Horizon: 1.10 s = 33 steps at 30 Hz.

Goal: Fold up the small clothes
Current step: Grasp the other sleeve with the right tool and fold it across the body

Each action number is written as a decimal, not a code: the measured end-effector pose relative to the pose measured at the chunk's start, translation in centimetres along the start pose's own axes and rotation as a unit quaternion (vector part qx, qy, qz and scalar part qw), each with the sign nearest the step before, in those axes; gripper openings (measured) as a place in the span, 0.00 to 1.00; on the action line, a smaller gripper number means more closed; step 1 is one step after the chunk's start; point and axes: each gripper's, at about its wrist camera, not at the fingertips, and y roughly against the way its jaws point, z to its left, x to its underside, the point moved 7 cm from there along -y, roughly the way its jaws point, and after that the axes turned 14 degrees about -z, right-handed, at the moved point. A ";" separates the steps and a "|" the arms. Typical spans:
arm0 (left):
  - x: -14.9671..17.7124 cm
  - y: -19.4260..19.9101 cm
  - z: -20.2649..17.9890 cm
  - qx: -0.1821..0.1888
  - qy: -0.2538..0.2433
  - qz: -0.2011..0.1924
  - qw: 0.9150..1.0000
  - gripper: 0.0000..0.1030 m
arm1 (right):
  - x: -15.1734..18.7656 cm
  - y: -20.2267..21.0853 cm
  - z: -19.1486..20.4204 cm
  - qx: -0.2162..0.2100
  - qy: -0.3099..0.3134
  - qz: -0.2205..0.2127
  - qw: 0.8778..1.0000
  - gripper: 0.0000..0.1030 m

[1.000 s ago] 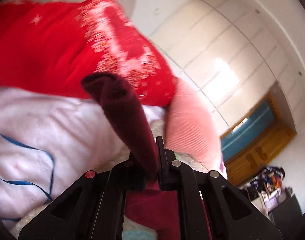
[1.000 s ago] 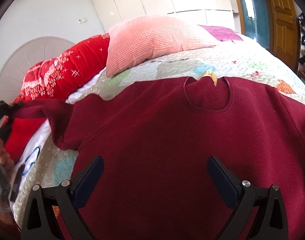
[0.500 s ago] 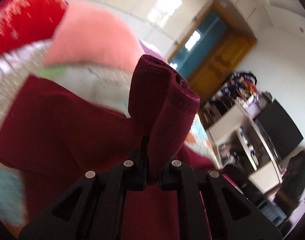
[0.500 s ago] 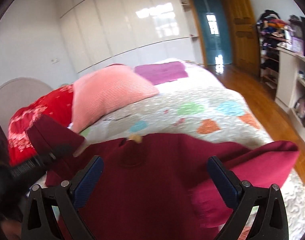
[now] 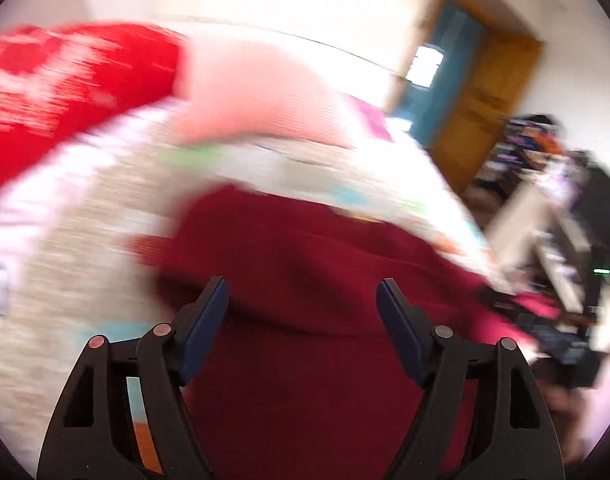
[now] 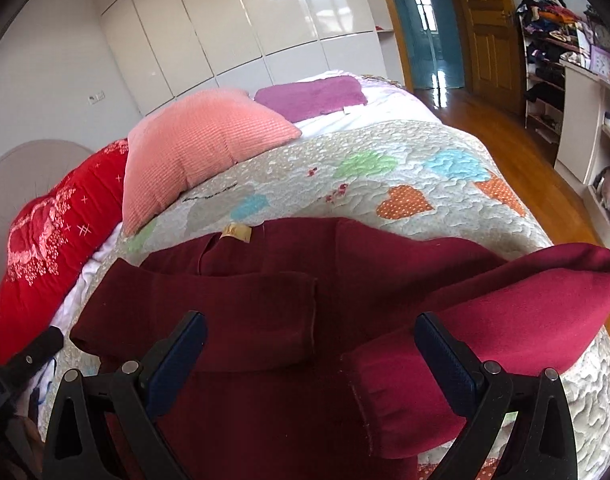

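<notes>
While both grippers hover above it, the maroon sweater (image 6: pixel 265 360) lies spread on the quilted bedspread (image 6: pixel 385 184) at the near end of the bed. One sleeve (image 6: pixel 209 316) is folded across the chest; the opposite sleeve (image 6: pixel 505 320) lies bunched toward the right edge, its cuff pointing inward. A tan label (image 6: pixel 236 233) marks the neckline. Left gripper (image 5: pixel 303 312): jaws spread apart, nothing between them, positioned over the sweater body (image 5: pixel 305 280); this view is motion-blurred. Right gripper (image 6: pixel 309 354): jaws likewise spread, empty, with the right finger (image 6: pixel 445 364) just beside the bunched sleeve; contact cannot be determined. Behind the garment: pink pillow (image 6: pixel 201 148), red embroidered cushion (image 6: pixel 45 240), purple cloth (image 6: pixel 311 96). Open shelving (image 6: pixel 545 32) at the far right holds stacked clothing and small items, too small to identify individually.
</notes>
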 end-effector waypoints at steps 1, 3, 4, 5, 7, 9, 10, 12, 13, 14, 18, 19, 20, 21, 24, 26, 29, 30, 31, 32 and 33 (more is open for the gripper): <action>0.4 -0.4 2.0 -0.033 0.003 -0.002 0.999 0.75 | 0.1 -0.5 0.0 0.007 0.012 0.001 1.000 1.00; 1.5 -1.3 4.9 -0.050 0.037 0.012 0.998 0.75 | -0.1 -1.5 0.1 0.028 0.047 -0.008 0.998 1.00; 2.0 -2.1 6.0 -0.044 0.064 0.017 0.997 0.75 | -0.4 -2.4 0.5 0.034 0.073 -0.016 0.997 1.00; 2.4 -2.7 6.6 -0.043 0.081 0.022 0.996 0.75 | -0.6 -3.1 0.8 0.035 0.089 -0.016 0.995 1.00; 3.8 -3.8 7.0 -0.051 0.089 0.044 0.994 0.75 | -0.2 -6.0 1.1 0.042 0.120 0.015 0.992 1.00; 4.1 -4.5 7.6 -0.056 0.078 0.052 0.994 0.75 | 0.6 -8.3 1.2 0.037 0.126 0.039 0.991 0.90; 4.1 -4.5 7.8 -0.060 0.074 0.049 0.994 0.75 | 1.1 -9.0 1.3 0.027 0.125 0.050 0.991 0.63; 4.2 -4.8 7.7 -0.061 0.074 0.048 0.994 0.75 | 1.4 -9.2 1.6 0.025 0.134 0.053 0.989 0.44; 4.3 -5.0 7.4 -0.057 0.077 0.050 0.994 0.75 | 1.0 -8.5 2.1 0.010 0.138 0.040 0.990 0.05; 4.4 -5.1 8.3 -0.055 0.077 0.053 0.994 0.75 | 0.4 -7.6 2.5 -0.004 0.136 0.032 0.990 0.05; 5.3 -5.6 8.0 -0.071 0.047 0.066 0.994 0.75 | -3.2 -4.7 2.3 0.015 0.166 -0.038 0.985 0.05; 5.6 -5.7 8.1 -0.077 0.040 0.070 0.994 0.75 | -3.9 -4.7 1.8 0.038 0.177 -0.048 0.982 0.05; 5.8 -5.9 8.0 -0.080 0.033 0.074 0.994 0.75 | -4.3 -4.9 1.2 0.057 0.185 -0.051 0.980 0.05; 5.8 -5.9 8.0 -0.078 0.032 0.074 0.994 0.75 | -4.3 -5.4 0.5 0.063 0.182 -0.043 0.980 0.05; 5.7 -5.8 8.1 -0.081 0.031 0.071 0.994 0.75 | -3.6 -7.2 -1.1 0.082 0.174 -0.014 0.981 0.05; 5.9 -5.9 8.2 -0.085 0.031 0.076 0.993 0.75 | -2.4 -9.0 -2.1 0.108 0.187 0.006 0.976 0.05; 5.3 -5.1 8.1 -0.083 0.027 0.073 0.993 0.75 | -1.3 -9.3 -3.0 0.115 0.176 0.038 0.977 0.07; 4.5 -4.3 8.1 -0.082 0.024 0.057 0.995 0.75 | -1.6 -8.5 -2.9 0.116 0.168 0.029 0.978 0.11; 3.7 -3.5 8.1 -0.084 0.023 0.040 0.995 0.75 | -2.1 -7.2 -2.7 0.115 0.158 0.010 0.981 0.20; 3.1 -2.9 8.2 -0.085 0.024 0.027 0.996 0.75 | -2.6 -5.9 -2.2 0.109 0.150 -0.007 0.983 0.34; 2.4 -2.4 8.3 -0.085 0.030 0.010 0.996 0.75 | -3.0 -4.7 -1.4 0.094 0.144 -0.022 0.985 0.40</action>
